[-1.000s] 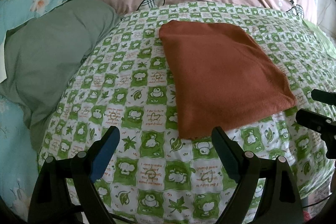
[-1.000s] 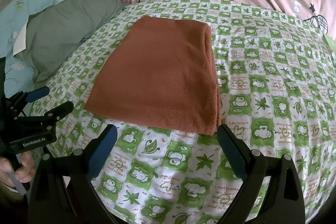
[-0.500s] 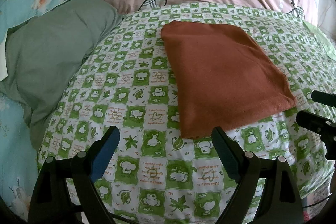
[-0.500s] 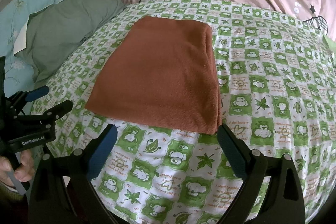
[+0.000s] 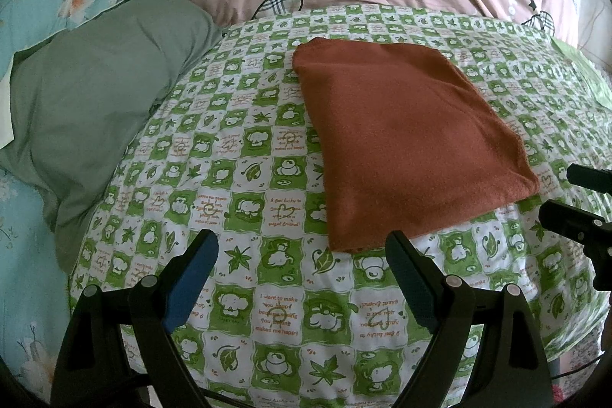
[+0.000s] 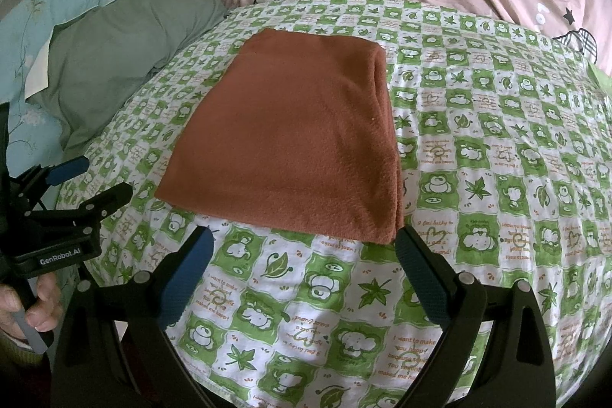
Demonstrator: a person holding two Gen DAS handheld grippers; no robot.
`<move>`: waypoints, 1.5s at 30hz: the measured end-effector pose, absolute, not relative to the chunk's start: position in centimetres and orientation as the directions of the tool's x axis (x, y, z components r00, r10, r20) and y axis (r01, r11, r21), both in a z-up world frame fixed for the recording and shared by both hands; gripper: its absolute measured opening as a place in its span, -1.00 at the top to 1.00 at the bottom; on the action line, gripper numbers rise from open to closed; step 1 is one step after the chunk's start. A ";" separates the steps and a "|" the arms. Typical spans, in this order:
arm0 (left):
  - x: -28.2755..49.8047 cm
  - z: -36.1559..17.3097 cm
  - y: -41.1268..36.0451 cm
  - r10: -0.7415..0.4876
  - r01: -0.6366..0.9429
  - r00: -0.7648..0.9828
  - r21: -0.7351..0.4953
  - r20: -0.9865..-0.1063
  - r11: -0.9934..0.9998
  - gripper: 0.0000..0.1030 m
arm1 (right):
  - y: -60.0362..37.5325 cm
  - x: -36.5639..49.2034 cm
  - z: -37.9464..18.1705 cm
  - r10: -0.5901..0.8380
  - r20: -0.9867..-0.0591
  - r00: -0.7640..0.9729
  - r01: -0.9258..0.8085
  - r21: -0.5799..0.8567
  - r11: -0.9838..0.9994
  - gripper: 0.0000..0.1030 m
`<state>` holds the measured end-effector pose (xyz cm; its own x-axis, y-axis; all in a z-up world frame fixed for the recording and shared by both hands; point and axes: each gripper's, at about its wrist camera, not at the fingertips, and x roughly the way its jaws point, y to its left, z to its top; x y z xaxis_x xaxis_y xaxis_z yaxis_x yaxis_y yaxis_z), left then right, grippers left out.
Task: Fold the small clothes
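A folded rust-brown cloth [image 5: 405, 140] lies flat on the green checked sheet [image 5: 244, 155]. The left gripper [image 5: 302, 255] and right gripper [image 6: 304, 247] hover spread and empty just short of its near edge.

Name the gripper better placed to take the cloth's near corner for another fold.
Right, probably. The right gripper hangs open with one finger beside the cloth; the left gripper sits farther left.
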<state>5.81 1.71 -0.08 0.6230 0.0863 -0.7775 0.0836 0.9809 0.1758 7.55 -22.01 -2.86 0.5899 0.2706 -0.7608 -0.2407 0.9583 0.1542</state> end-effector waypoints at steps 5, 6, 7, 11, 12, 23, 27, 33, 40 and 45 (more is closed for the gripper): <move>5.8 -0.1 1.7 0.088 0.082 0.623 0.177 -0.777 0.981 -0.74 | -22.0 7.5 -2.9 0.269 -0.761 0.591 -0.239 0.154 0.959 -0.86; 5.8 -0.1 1.7 0.087 0.083 0.623 0.176 -0.777 0.981 -0.74 | -21.9 7.5 -2.9 0.269 -0.761 0.591 -0.238 0.155 0.959 -0.86; 5.8 -0.1 1.7 0.087 0.083 0.623 0.176 -0.777 0.981 -0.74 | -22.0 7.5 -2.9 0.270 -0.761 0.591 -0.238 0.155 0.959 -0.86; 5.8 -0.1 1.7 0.087 0.083 0.623 0.176 -0.778 0.981 -0.74 | -21.9 7.5 -2.9 0.269 -0.761 0.590 -0.238 0.154 0.959 -0.86; 5.8 -0.1 1.7 0.087 0.083 0.623 0.176 -0.777 0.981 -0.74 | -21.8 7.5 -2.9 0.269 -0.761 0.590 -0.238 0.154 0.959 -0.86; 5.7 -0.1 1.7 0.088 0.082 0.622 0.178 -0.778 0.981 -0.74 | -21.8 7.4 -3.0 0.267 -0.763 0.589 -0.236 0.153 0.960 -0.86; 5.7 -0.1 1.6 0.088 0.082 0.622 0.177 -0.778 0.981 -0.74 | -21.8 7.5 -3.0 0.268 -0.763 0.589 -0.237 0.154 0.959 -0.86; 5.7 -0.2 1.5 0.089 0.083 0.622 0.179 -0.778 0.980 -0.74 | -21.8 7.5 -2.9 0.268 -0.761 0.591 -0.240 0.151 0.959 -0.86; 5.9 -0.5 1.4 0.088 0.090 0.619 0.182 -0.781 0.979 -0.74 | -21.8 7.6 -2.9 0.271 -0.760 0.591 -0.243 0.153 0.958 -0.86; 6.3 -0.7 1.3 0.085 0.097 0.614 0.182 -0.784 0.978 -0.74 | -21.9 7.8 -2.7 0.272 -0.758 0.593 -0.245 0.152 0.958 -0.87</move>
<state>6.25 1.34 -0.66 0.6145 0.0848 -0.7843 0.0974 0.9785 0.1821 7.78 -21.89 -2.75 0.5928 0.2720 -0.7581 -0.2450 0.9575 0.1519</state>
